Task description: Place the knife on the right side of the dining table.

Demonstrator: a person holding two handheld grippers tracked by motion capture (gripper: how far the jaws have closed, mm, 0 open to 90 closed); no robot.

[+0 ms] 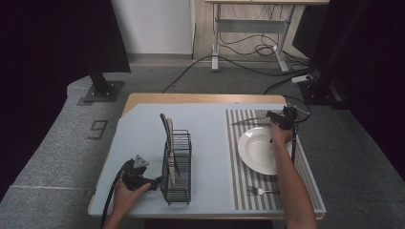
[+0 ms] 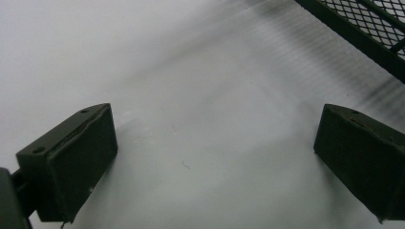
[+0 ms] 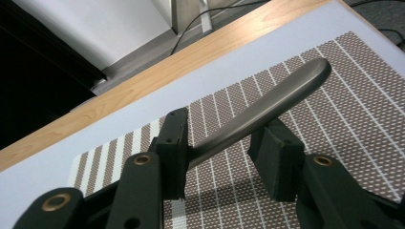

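Your right gripper (image 1: pixel 274 117) sits at about one o'clock on the table (image 1: pixel 205 98), just beyond the far rim of the one white plate (image 1: pixel 260 150), and its jaws are clenched on one knife (image 3: pixel 267 107): in the right gripper view the grey metal handle runs up from between the pads toward one o'clock, over the striped placemat (image 3: pixel 344 95). In the high view the knife (image 1: pixel 248 122) lies level above the placemat's (image 1: pixel 239 167) far edge, pointing toward nine o'clock. Your left gripper (image 1: pixel 152 183) rests at about seven o'clock on the pale blue surface, jaws spread wide and holding nothing; the left gripper view shows two black pads (image 2: pixel 79 157) well apart over bare mat, with a corner of the rack (image 2: pixel 367 28) at one o'clock. There is one black wire rack (image 1: pixel 176 167) just beside that gripper, at three o'clock from it, with two utensils (image 1: pixel 168 138) standing upright in it; what kind, you cannot tell. One fork (image 1: pixel 260 191) lies on the placemat at six o'clock from the plate, apart from it.
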